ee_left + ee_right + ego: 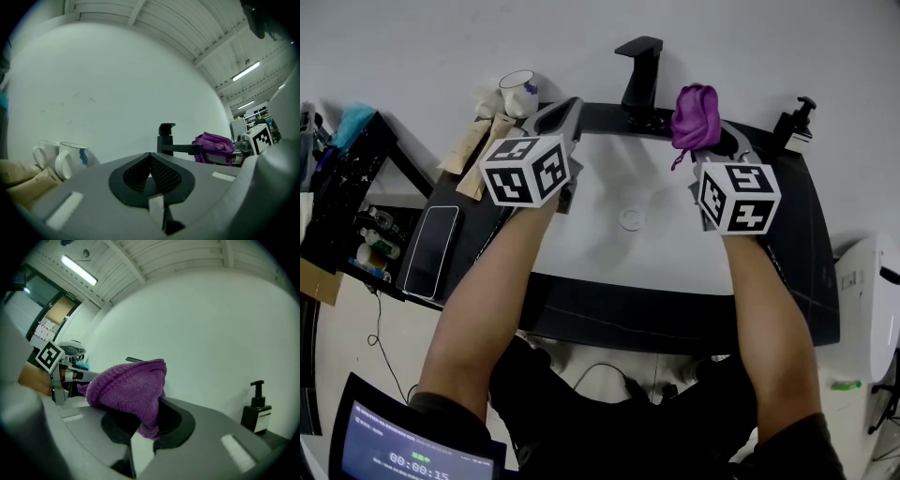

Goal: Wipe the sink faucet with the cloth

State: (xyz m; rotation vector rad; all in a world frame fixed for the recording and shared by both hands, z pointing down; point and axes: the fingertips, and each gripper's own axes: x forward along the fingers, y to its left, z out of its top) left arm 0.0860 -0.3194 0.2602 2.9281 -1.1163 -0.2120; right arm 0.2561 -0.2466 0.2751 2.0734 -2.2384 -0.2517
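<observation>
R claw (149,425): pinching bunched purple cloth (129,387), held up just right of black faucet (642,70); contact unclear.
L claw (151,164): pressed together, empty, over left rim of sink (600,187).
Mug (518,92) at back-left, soap bottle (794,122) at back-right; basin open between claws.

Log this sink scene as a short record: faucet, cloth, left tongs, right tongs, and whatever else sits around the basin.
faucet: black, upright behind the white basin
cloth: purple, bunched, right of the faucet; contact unclear
left tongs: shut, empty
right tongs: shut on the cloth
other: mug back left, soap dispenser back right, phone far left
</observation>
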